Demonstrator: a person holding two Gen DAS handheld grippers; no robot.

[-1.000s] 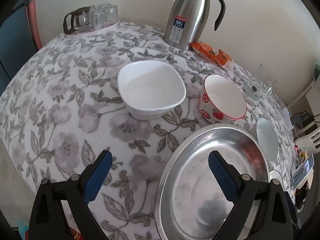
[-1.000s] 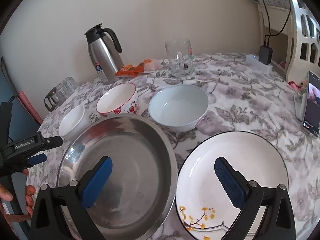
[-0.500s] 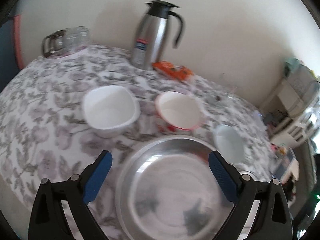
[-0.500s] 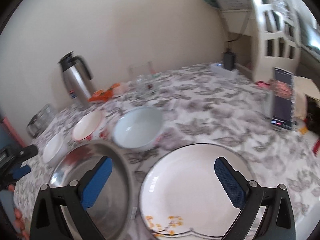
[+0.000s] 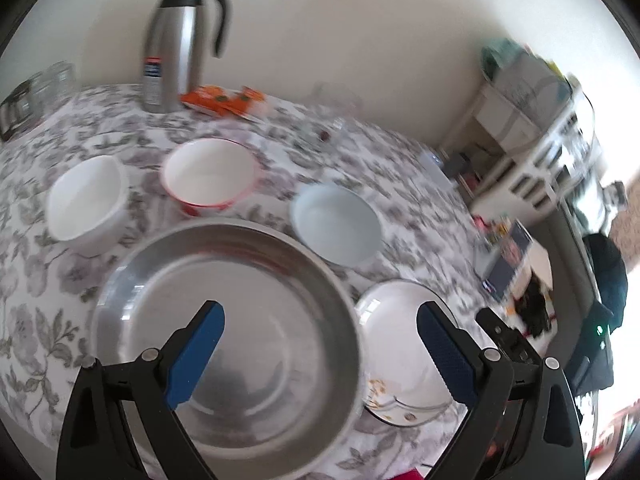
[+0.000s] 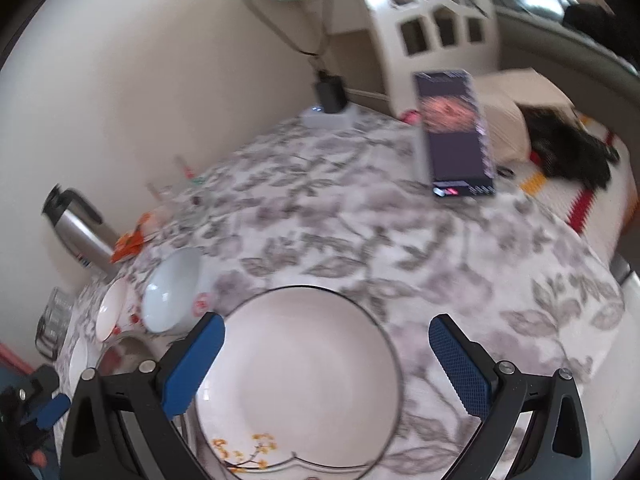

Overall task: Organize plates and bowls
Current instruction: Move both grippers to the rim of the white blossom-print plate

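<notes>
A wide steel plate lies on the floral table under my open left gripper. Behind it stand a white square bowl, a red-rimmed bowl and a pale blue bowl. To its right sits a white plate with a black rim and yellow flowers. That same white plate fills the space below my open right gripper, which holds nothing. The pale blue bowl and red-rimmed bowl show at the left of the right wrist view.
A steel thermos jug and an orange snack packet stand at the back by the wall. Glass cups sit far left. A phone leans upright at the table's right side, near a power strip.
Both views have swung to the right. The left gripper now hangs over the steel plate rather than beside it; the right gripper has shifted from between the two plates to over the white plate.
</notes>
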